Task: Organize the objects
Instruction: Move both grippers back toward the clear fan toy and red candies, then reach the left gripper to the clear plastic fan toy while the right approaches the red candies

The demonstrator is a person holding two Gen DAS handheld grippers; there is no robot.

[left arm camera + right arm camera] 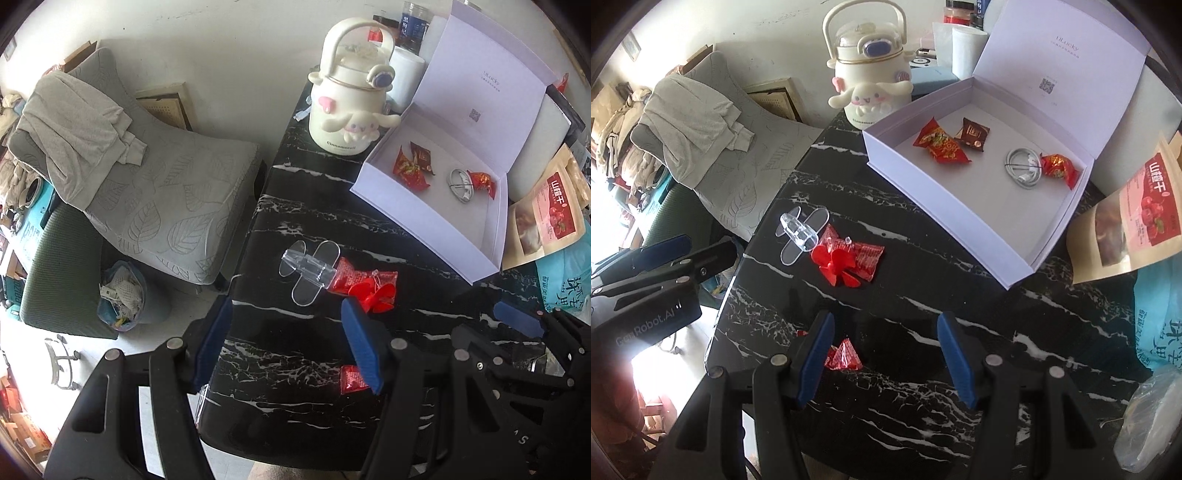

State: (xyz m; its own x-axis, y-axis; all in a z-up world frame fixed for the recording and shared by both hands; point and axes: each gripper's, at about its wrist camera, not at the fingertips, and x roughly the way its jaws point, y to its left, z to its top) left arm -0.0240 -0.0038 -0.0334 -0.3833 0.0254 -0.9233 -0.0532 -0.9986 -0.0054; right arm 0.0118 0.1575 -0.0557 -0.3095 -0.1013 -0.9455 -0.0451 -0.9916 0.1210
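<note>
An open white box [369,177] [882,147] stands on the black marble table [295,206] [923,280]. It holds red snack packets [410,168] [942,144], a dark packet [975,134], a coiled white cable [460,182] [1023,166] and a red candy [482,181] [1058,166]. On the table lie a clear plastic holder [308,269] [799,232], a red toy fan [378,295] [836,266] on a red packet [362,277] [866,258], and a small red packet [351,380] [846,358]. My left gripper [288,343] is open and empty. My right gripper [886,358] is open and empty.
A cream Cinnamoroll kettle [347,107] [868,77] stands behind the box. Snack pouches [546,214] [1134,218] and a teal bag [1160,314] lie right. A grey chair [155,184] with cloth and a waste bin [125,295] stand left of the table.
</note>
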